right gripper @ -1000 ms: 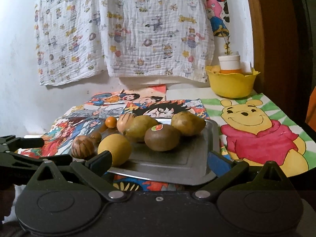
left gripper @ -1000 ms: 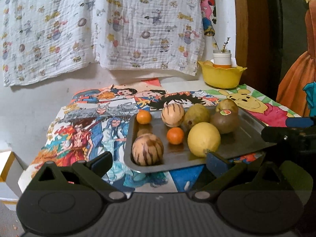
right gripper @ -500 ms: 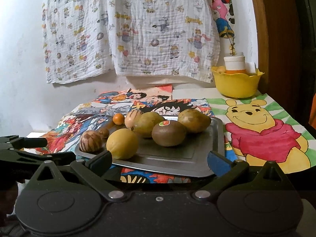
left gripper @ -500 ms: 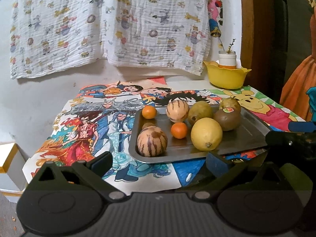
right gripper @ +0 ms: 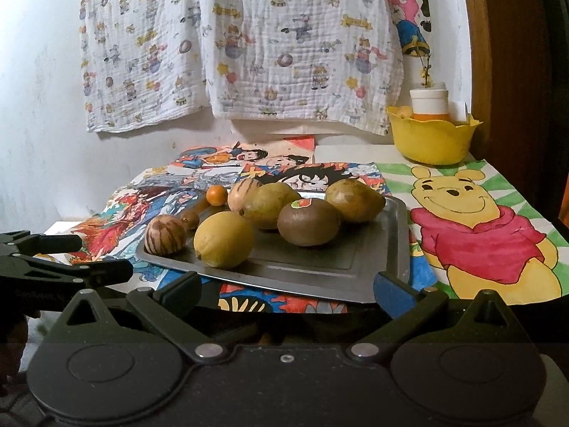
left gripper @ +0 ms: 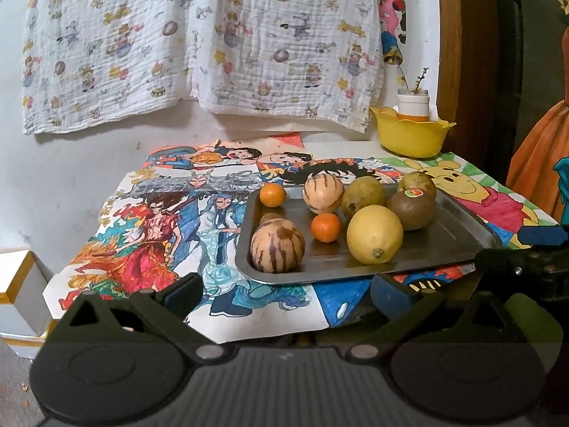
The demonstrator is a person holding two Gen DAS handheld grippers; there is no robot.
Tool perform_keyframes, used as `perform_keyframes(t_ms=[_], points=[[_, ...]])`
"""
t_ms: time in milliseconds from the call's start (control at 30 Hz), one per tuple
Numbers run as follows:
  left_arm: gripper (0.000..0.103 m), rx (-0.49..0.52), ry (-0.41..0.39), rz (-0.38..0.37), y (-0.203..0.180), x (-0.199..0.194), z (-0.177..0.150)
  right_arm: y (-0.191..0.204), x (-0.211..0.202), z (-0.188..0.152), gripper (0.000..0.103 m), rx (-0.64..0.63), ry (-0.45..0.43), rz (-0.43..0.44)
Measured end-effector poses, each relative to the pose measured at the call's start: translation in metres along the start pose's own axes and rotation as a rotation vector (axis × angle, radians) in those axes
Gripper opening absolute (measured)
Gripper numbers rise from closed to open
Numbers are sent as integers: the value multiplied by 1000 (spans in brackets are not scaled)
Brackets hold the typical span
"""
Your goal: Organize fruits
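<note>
Left claw (left gripper: 284, 290) is hovering spread wide, pinching nothing, short of the bench (left gripper: 341, 147) edge. Right claw (right gripper: 286, 286) is also hanging spread and empty, just short of the metal tray (right gripper: 387, 249).

Fruits are all sitting on the tray (left gripper: 458, 238), straight ahead of both claws. From the left claw: striped melon (left gripper: 277, 245) is lying nearest, just ahead and slightly left; lemon (left gripper: 374, 233) is ahead to the right; small orange (left gripper: 325, 227) is sitting between them, a little farther off. Beyond those a second striped melon (left gripper: 323, 192), a greenish pear (left gripper: 362, 196) and a stickered kiwi (left gripper: 411, 209) are sitting in a row, with another orange (left gripper: 272, 194) at the far-left corner and a second pear (left gripper: 416, 183) behind the kiwi.

From the right claw: lemon (right gripper: 224, 239) is lying closest, ahead and left; kiwi (right gripper: 308, 221) is straight ahead, touching the pear (right gripper: 270, 204) behind it.

Yellow bowl (right gripper: 432, 138) is standing well beyond, to the far right. Right claw's tip is showing at the left view's right edge.
</note>
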State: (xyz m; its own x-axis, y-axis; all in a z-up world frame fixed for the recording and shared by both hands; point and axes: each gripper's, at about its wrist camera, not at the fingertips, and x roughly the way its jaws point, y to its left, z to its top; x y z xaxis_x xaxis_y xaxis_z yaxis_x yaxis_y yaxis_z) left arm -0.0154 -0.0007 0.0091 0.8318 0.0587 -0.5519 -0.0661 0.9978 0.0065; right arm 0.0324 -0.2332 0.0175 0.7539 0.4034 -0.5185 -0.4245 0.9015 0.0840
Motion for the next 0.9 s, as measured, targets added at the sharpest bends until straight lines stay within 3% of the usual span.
perform_keyframes(t_ms=[900], points=[[103,-4,1,1,0,0,-1,1,2,0,102,-11,10,-6]])
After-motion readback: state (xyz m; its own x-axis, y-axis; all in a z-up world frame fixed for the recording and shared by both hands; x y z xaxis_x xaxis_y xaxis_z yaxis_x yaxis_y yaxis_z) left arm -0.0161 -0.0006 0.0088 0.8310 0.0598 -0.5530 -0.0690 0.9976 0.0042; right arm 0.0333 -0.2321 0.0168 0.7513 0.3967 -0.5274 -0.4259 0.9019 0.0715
